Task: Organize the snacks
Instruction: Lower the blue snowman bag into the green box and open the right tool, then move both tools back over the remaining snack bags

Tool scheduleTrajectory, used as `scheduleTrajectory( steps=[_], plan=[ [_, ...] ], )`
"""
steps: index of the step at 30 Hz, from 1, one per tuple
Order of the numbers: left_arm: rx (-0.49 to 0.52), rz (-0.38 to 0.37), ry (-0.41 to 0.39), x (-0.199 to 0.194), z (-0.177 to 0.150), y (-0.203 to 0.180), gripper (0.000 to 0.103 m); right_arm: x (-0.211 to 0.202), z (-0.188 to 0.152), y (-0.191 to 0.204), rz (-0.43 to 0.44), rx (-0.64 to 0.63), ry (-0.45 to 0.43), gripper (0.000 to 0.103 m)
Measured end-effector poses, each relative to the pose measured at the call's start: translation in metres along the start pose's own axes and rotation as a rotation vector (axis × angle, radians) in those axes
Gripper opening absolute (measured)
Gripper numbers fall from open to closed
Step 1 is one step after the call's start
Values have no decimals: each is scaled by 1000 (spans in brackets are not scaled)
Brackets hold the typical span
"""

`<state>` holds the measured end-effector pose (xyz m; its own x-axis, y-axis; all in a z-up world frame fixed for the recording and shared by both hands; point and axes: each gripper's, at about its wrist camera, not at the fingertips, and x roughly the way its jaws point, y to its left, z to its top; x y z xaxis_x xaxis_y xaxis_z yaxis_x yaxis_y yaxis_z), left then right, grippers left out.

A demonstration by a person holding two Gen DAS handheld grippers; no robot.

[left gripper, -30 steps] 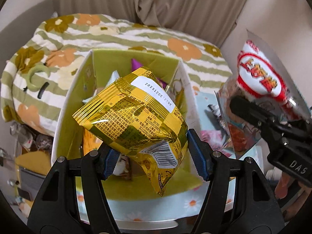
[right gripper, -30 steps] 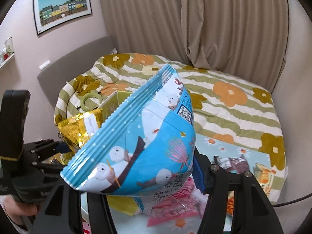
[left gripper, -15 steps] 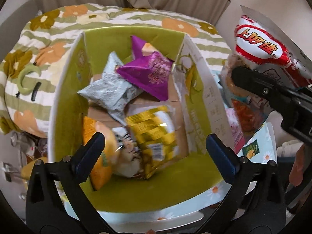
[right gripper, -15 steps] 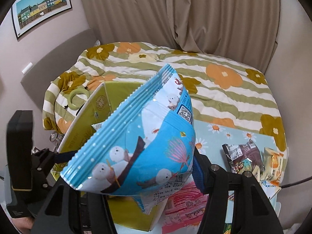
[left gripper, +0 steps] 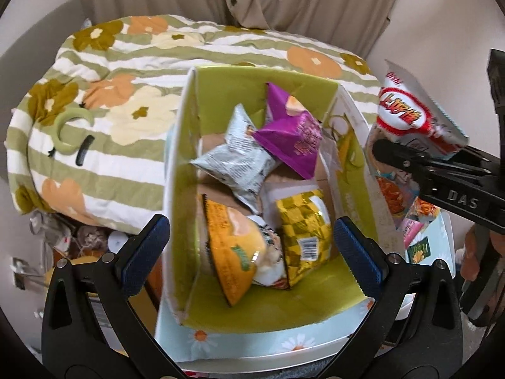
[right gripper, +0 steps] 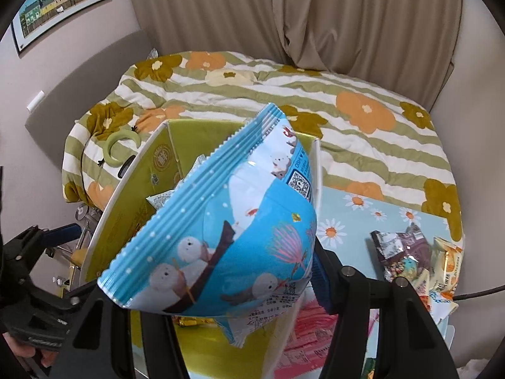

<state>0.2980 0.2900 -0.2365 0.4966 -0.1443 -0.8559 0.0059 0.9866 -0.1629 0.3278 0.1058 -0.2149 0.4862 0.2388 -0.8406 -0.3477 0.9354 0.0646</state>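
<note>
My left gripper (left gripper: 249, 233) hangs open above the green cardboard box (left gripper: 176, 158) with nothing between its blue pads. Below it, inside the box, a gold checkered bag (left gripper: 304, 230) lies beside an orange bag (left gripper: 233, 243), a grey bag (left gripper: 233, 164) and a purple bag (left gripper: 290, 135). My right gripper (right gripper: 208, 281) is shut on a puffy blue snack bag (right gripper: 227, 221) printed with white seals, held over the box's (right gripper: 135, 195) right wall. In the left wrist view that gripper (left gripper: 426, 170) shows at the right with the bag's red-and-white side (left gripper: 407, 117).
The box stands on a table with a daisy-print cloth (right gripper: 356, 208). Loose snack packets (right gripper: 410, 252) lie at its right end and a pink packet (right gripper: 303, 331) near the box. Behind is a bed with a flowered quilt (left gripper: 110, 132) and a green ring (left gripper: 68, 126).
My left gripper opened and the gold bag fell into the box, then the gripper shifted over the box. My right gripper carried the blue bag closer to the box.
</note>
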Motion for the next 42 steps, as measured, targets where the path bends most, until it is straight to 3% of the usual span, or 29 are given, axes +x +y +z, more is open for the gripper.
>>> scheduleTrajectory(
  steps=[3, 7, 9, 11, 13, 21, 30, 36, 42],
  plan=[
    [1, 11, 9, 4, 2, 8, 102, 15, 3, 6, 7, 4, 19, 56],
    [10, 19, 32, 13, 0, 15, 102, 38, 5, 12, -50, 11, 55, 58],
    [14, 19, 39, 17, -2, 17, 102, 45, 3, 11, -56, 31, 58, 68],
    [18, 20, 45, 19, -5, 18, 102, 45, 1, 11, -57, 42, 41, 97],
    [17, 14, 51, 22, -7, 20, 102, 41, -2, 13, -60, 46, 14, 102],
    [9, -7, 54, 22, -9, 23, 102, 25, -12, 12, -64, 50, -17, 102],
    [29, 3, -6, -5, -5, 7, 102, -6, -15, 12, -45, 46, -78, 102],
    [28, 20, -60, -32, -5, -17, 102, -39, -22, -1, -11, 57, -134, 102],
    [23, 21, -122, -59, -15, -70, 102, -92, -40, -35, 15, 40, -214, 102]
  ],
)
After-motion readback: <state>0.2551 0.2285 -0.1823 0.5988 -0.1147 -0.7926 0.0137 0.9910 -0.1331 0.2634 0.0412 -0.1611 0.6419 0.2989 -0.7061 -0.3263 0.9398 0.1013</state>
